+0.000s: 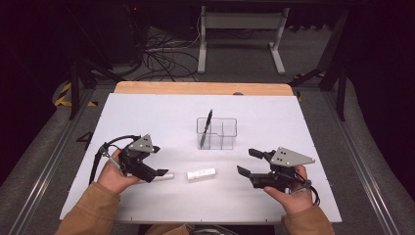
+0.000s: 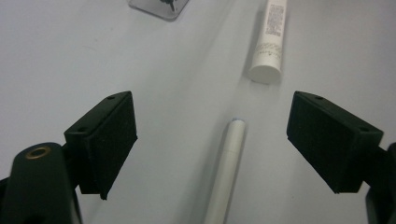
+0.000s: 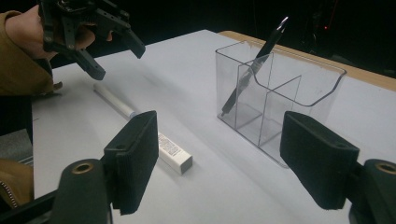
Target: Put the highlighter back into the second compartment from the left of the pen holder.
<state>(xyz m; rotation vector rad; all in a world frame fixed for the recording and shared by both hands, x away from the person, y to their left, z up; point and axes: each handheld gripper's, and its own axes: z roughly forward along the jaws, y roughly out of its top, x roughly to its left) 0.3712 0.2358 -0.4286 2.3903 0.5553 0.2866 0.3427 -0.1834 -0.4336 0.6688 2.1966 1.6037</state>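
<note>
A white pen [image 2: 226, 172] lies on the white table, its tip between the wide-apart jaws of my left gripper [image 2: 212, 121], which hovers open just over it. In the high view that left gripper [image 1: 155, 169] sits at the front left, over the white pen [image 1: 161, 176]. A white tube [image 1: 201, 174] lies just right of the pen. A clear compartment organizer [image 1: 217, 133] stands mid-table with a black pen [image 1: 205, 128] leaning in its left cell. My right gripper [image 1: 246, 161] is open at the front right and holds nothing.
The right gripper view looks past the right gripper [image 3: 219, 154] to the tube [image 3: 173, 154], the white pen [image 3: 112, 100], the organizer [image 3: 299, 93] and the left gripper [image 3: 120, 63]. A wooden strip [image 1: 203, 88] borders the table's far edge.
</note>
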